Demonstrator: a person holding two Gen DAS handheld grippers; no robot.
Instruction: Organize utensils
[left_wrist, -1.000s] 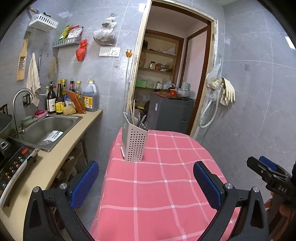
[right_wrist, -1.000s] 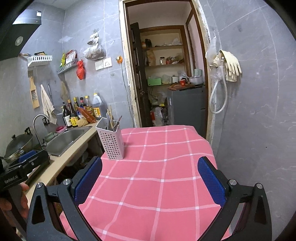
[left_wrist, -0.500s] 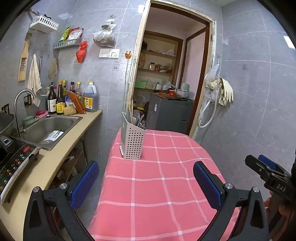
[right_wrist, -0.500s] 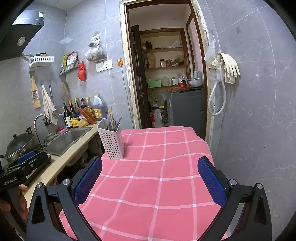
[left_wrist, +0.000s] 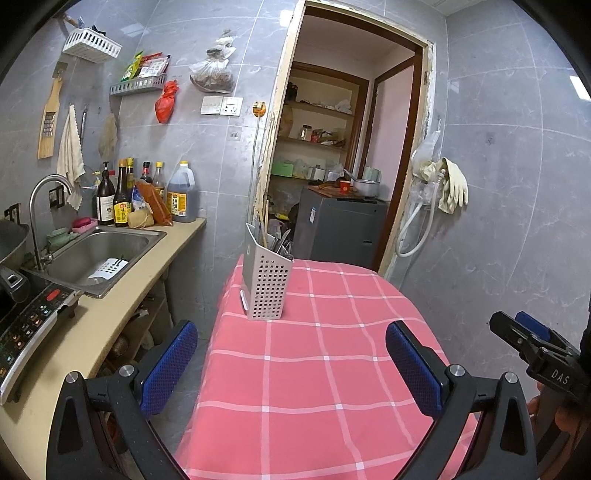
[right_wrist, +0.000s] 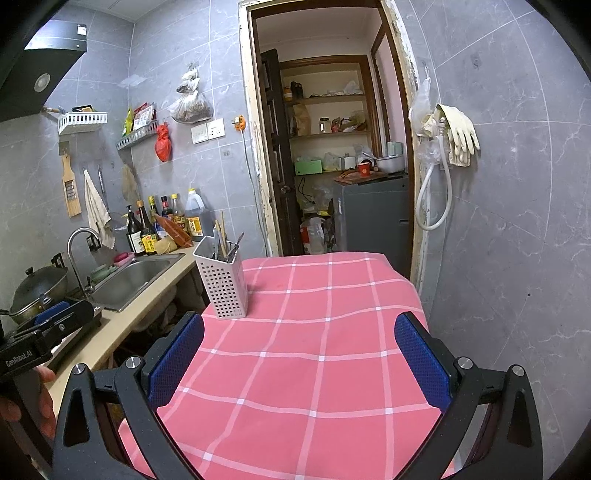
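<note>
a steel sink (left_wrist: 99, 254) sits in the counter at left. the left gripper (left_wrist: 291, 363) hangs wide and empty over the near left edge of a pink checked table (left_wrist: 314, 369). a perforated white utensil holder (left_wrist: 266, 284), chopsticks and cutlery upright inside, stands at the far left corner. the right gripper (right_wrist: 299, 356), equally wide and empty, hovers above the near edge.

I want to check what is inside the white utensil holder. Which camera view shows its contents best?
The right wrist view: it looks into the utensil holder, showing its open top and chopsticks. The left wrist view shows the utensil holder from a corner; handles stick out.
</note>
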